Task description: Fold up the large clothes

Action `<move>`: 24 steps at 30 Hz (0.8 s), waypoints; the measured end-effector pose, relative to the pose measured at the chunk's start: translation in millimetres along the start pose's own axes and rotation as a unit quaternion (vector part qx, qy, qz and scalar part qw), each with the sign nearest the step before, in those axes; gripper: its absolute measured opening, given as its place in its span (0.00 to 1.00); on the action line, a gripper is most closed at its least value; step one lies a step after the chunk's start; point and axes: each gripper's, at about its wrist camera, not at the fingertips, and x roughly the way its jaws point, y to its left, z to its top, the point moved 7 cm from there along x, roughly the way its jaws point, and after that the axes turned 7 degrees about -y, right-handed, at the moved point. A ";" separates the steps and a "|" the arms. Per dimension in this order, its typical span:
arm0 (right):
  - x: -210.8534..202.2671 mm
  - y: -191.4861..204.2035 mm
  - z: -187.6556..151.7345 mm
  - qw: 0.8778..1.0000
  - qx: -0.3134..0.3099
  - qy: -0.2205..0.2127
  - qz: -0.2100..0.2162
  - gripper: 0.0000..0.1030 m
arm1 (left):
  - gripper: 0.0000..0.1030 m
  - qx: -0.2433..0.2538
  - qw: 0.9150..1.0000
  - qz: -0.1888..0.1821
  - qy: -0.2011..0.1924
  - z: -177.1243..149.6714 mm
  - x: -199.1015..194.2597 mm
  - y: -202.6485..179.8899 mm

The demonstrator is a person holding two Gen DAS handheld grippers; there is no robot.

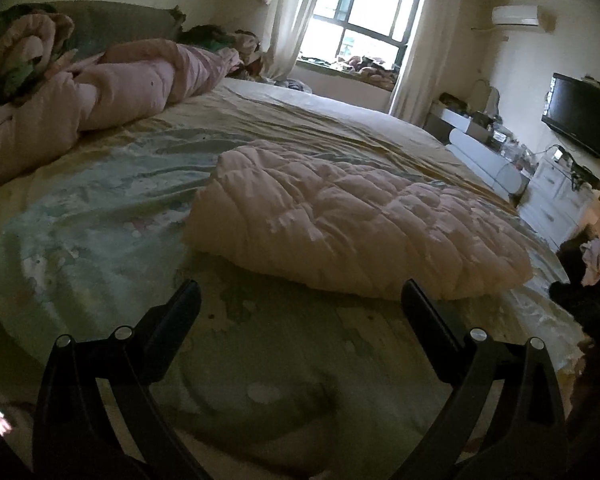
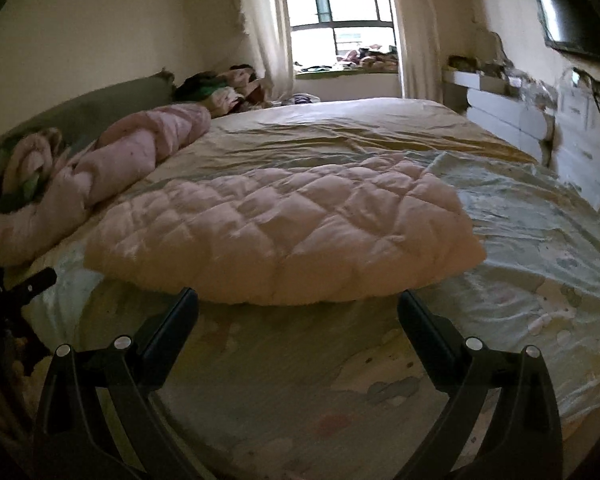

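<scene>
A pale pink quilted garment (image 1: pixel 356 224) lies folded into a thick pad in the middle of the bed (image 1: pixel 100 216); the right wrist view shows it (image 2: pixel 284 236) just beyond the fingertips. My left gripper (image 1: pixel 300 300) stands open over the patterned sheet, short of the pad's near edge, with nothing between its fingers. My right gripper (image 2: pixel 298 306) is open too, its tips close to the pad's front edge, holding nothing. At the left edge of the right wrist view a black part of the left gripper (image 2: pixel 36 280) shows.
A bunched pink quilt (image 1: pixel 112 92) and other bedding lie along the headboard at the left. Beyond the bed are a window with curtains (image 1: pixel 364 20), white drawers (image 1: pixel 556 196), a wall television (image 1: pixel 582 114) and dark clothes (image 1: pixel 584 280) at the right bed edge.
</scene>
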 end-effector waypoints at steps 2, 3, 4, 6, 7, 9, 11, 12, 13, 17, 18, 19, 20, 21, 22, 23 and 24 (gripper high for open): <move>0.2 11.4 -5.5 1.000 -0.008 0.006 0.004 0.96 | 0.91 -0.001 1.000 0.000 -0.004 -1.9 -3.7 1.3; 0.5 15.7 -8.0 1.000 -0.012 0.007 0.006 0.96 | 0.91 -0.005 1.000 -0.002 -0.004 -2.7 -4.7 2.4; 0.5 21.0 -11.2 1.000 -0.016 0.009 0.008 0.96 | 0.91 -0.007 1.000 -0.004 -0.004 -2.8 -5.8 2.7; 1.2 29.8 -16.9 1.000 -0.024 0.012 0.012 0.96 | 0.91 -0.006 1.000 -0.004 -0.006 -3.5 -7.3 4.1; 2.4 33.8 -19.3 0.999 -0.028 0.015 0.016 0.96 | 0.91 -0.007 1.000 -0.002 -0.005 -3.6 -7.7 4.9; 5.1 42.2 -24.0 0.999 -0.040 0.019 0.018 0.96 | 0.91 -0.010 1.000 -0.002 -0.004 -4.3 -7.5 6.4; 8.0 47.1 -26.8 0.999 -0.041 0.025 0.021 0.96 | 0.91 -0.012 1.000 -0.004 -0.006 -4.9 -8.3 7.5; 9.4 48.2 -28.0 0.999 -0.039 0.029 0.024 0.96 | 0.91 -0.013 1.000 -0.003 -0.004 -5.4 -8.1 8.1; 11.4 50.0 -29.3 0.998 -0.037 0.035 0.027 0.96 | 0.91 -0.013 1.000 -0.002 -0.004 -5.5 -8.2 8.7; 14.5 55.3 -30.8 0.998 -0.038 0.040 0.030 0.96 | 0.91 -0.014 1.000 0.001 -0.005 -5.8 -9.7 11.6; 15.2 57.0 -30.4 0.998 -0.039 0.041 0.031 0.96 | 0.91 -0.016 1.000 0.001 -0.004 -6.1 -9.9 11.4; 16.1 57.8 -30.6 0.998 -0.040 0.042 0.032 0.96 | 0.91 -0.017 1.000 0.000 -0.003 -6.1 -10.3 11.1; 16.3 58.7 -30.4 0.998 -0.040 0.043 0.033 0.96 | 0.91 -0.017 1.000 0.001 -0.003 -6.6 -10.6 11.2; 16.4 58.7 -30.9 0.998 -0.039 0.043 0.033 0.96 | 0.91 -0.017 1.000 0.004 -0.003 -7.0 -10.8 11.3; 16.6 58.7 -30.9 0.998 -0.038 0.043 0.034 0.96 | 0.91 -0.016 1.000 0.004 -0.002 -6.9 -10.9 11.3; 16.7 58.4 -30.9 0.998 -0.039 0.042 0.033 0.96 | 0.91 -0.016 1.000 0.003 -0.002 -7.0 -10.9 11.2; 17.0 58.1 -31.3 0.998 -0.038 0.043 0.032 0.96 | 0.91 -0.013 1.000 0.005 -0.002 -7.2 -11.0 10.8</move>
